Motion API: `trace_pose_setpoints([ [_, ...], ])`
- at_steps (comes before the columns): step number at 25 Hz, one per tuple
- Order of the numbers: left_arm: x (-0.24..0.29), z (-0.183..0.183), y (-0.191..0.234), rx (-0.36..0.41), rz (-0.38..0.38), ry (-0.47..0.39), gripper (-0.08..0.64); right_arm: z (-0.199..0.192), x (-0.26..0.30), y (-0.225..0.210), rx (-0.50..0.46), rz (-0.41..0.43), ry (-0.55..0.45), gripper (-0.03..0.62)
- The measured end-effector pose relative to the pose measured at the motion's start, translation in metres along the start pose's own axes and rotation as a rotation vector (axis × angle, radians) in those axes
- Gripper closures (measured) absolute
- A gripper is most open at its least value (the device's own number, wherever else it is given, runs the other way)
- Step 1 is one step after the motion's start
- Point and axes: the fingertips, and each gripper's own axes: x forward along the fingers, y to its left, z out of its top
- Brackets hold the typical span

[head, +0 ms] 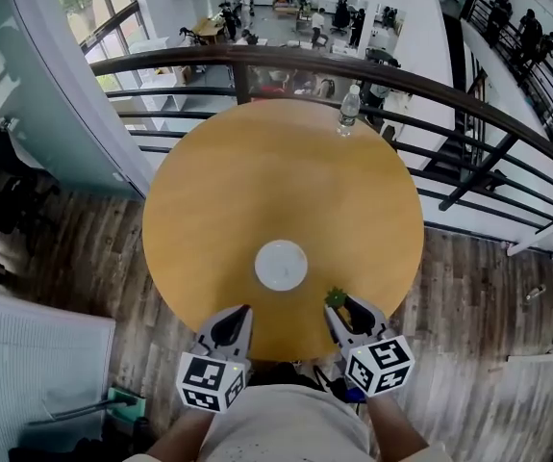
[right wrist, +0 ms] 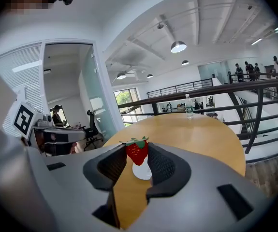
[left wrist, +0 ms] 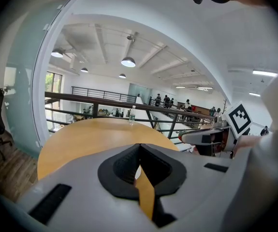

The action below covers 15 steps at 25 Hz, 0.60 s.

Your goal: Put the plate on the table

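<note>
Plate [head: 281,265] already sits on the table [head: 257,162], seemingly done; near it left gripper [head: 245,312] is closed empty, right gripper [head: 345,307] clamps a strawberry [right wrist: 137,152].

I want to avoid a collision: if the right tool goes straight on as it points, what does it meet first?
Probably the white plate just beyond the strawberry it holds; depth is unclear.

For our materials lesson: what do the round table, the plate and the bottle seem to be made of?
Table: probably wood or wood-look laminate; even honey-tan top, faint sheen.
Plate: ceramic or plastic, cannot tell which; plain white, smooth.
Bottle: clear plastic by its look; see-through body.
</note>
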Motion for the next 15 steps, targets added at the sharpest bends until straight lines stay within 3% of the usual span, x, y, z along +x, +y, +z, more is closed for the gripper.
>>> trace_pose_setpoints([
  [6,0.003,0.003,0.008,0.018,-0.008,0.013,0.537,0.003,0.01,0.003,0.01,-0.004,-0.002,0.441],
  [15,0.004,0.012,0.035,0.049,-0.052,0.019,0.537,0.001,0.02,0.014,0.044,-0.076,-0.012,0.44],
])
